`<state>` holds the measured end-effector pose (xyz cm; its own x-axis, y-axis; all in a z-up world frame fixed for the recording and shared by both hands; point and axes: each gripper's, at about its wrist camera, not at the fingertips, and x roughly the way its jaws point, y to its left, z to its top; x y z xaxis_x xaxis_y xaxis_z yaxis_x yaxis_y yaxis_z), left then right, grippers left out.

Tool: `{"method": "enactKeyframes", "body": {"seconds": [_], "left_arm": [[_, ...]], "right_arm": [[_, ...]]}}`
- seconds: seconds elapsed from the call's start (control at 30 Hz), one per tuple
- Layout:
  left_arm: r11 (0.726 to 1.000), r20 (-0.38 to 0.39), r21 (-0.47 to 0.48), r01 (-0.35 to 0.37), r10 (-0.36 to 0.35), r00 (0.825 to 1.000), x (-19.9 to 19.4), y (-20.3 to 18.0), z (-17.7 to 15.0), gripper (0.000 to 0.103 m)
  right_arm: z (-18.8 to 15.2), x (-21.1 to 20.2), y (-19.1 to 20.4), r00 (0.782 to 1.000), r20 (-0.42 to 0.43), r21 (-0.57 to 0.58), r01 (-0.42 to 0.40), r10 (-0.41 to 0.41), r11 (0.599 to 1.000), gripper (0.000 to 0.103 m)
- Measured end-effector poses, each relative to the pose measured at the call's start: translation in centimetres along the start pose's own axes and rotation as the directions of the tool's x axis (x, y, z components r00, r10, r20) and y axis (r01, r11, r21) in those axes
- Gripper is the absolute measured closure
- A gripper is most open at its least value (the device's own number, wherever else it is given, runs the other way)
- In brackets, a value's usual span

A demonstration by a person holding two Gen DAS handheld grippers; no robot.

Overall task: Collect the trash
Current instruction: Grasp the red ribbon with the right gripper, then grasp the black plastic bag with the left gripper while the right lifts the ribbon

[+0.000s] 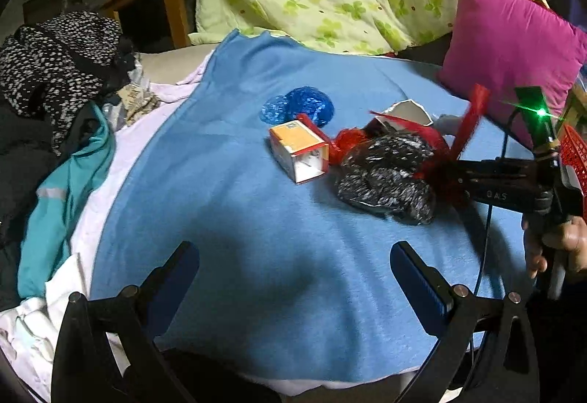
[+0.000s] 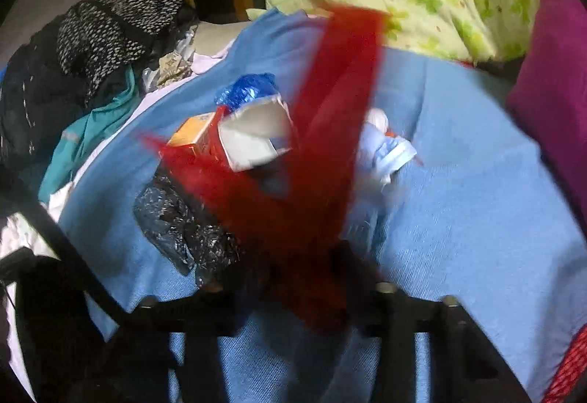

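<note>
Right gripper (image 1: 445,175) pinches a red bag (image 2: 312,161), strips fanning upward, beside the open, empty carton (image 1: 299,150); left gripper (image 1: 293,278) jaws wide.

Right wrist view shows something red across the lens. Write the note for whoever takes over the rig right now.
Right claw: shut on the red plastic bag, whose handles trail in front of its camera.
Left claw: open, empty, hovering over the blue blanket.
On the blanket: orange carton, blue wrapper, black crumpled bag, torn white box, pale wrapper.
Done: red bag gripped.
Left: everything else; red basket sits at the right edge.
</note>
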<state>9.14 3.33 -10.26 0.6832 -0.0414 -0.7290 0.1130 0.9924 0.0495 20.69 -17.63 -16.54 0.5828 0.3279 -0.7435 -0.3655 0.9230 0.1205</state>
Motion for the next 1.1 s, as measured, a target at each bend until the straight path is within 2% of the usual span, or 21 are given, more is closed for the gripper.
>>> {"method": "enactKeyframes", "body": {"seconds": [0.17,0.33,0.5,0.63,0.67,0.7,0.77,1.0,1.1], "left_arm": [[0.998,-0.040,-0.009,0.064,-0.064,0.997,2.7,-1.4,1.0,0.000],[0.992,-0.016,-0.030,0.119,-0.119,0.993,5.5,-3.3,2.1,0.000],[0.976,-0.018,-0.105,0.193,-0.196,0.981,8.5,-4.6,3.9,0.000],[0.953,-0.064,-0.188,0.237,-0.253,0.965,11.0,-5.2,4.4,0.000],[0.947,-0.079,-0.208,0.244,-0.264,0.961,11.6,-5.3,4.3,0.004],[0.940,-0.093,-0.227,0.253,-0.280,0.956,12.2,-5.5,4.1,0.018],[0.927,-0.119,-0.253,0.276,-0.313,0.942,13.0,-5.7,3.5,0.037],[0.911,-0.074,-0.276,0.308,-0.339,0.938,12.4,-6.3,3.1,0.063],[0.910,-0.051,-0.269,0.315,-0.340,0.939,11.1,-6.1,3.2,0.069]], "right_arm": [[-0.9,-1.5,-1.4,0.997,0.049,0.088,-0.072,0.068,0.994,0.066],[-2.4,-4.3,-3.9,0.989,0.099,0.195,-0.131,0.114,0.972,0.066],[-3.9,-8.0,-5.8,0.978,0.177,0.255,-0.157,0.113,0.954,0.066],[-5.4,-10.3,-6.5,0.968,0.234,0.291,-0.155,0.087,0.944,0.066],[-5.7,-10.8,-6.8,0.964,0.249,0.305,-0.166,0.090,0.938,0.066],[-6.2,-11.3,-7.3,0.961,0.262,0.314,-0.176,0.093,0.933,0.066],[-6.4,-11.9,-7.4,0.956,0.281,0.328,-0.182,0.088,0.927,0.066],[-7.3,-13.6,-7.5,0.947,0.313,0.328,-0.183,0.076,0.927,0.066],[-7.7,-15.3,-7.6,0.933,0.356,0.318,-0.178,0.057,0.931,0.066]]}}
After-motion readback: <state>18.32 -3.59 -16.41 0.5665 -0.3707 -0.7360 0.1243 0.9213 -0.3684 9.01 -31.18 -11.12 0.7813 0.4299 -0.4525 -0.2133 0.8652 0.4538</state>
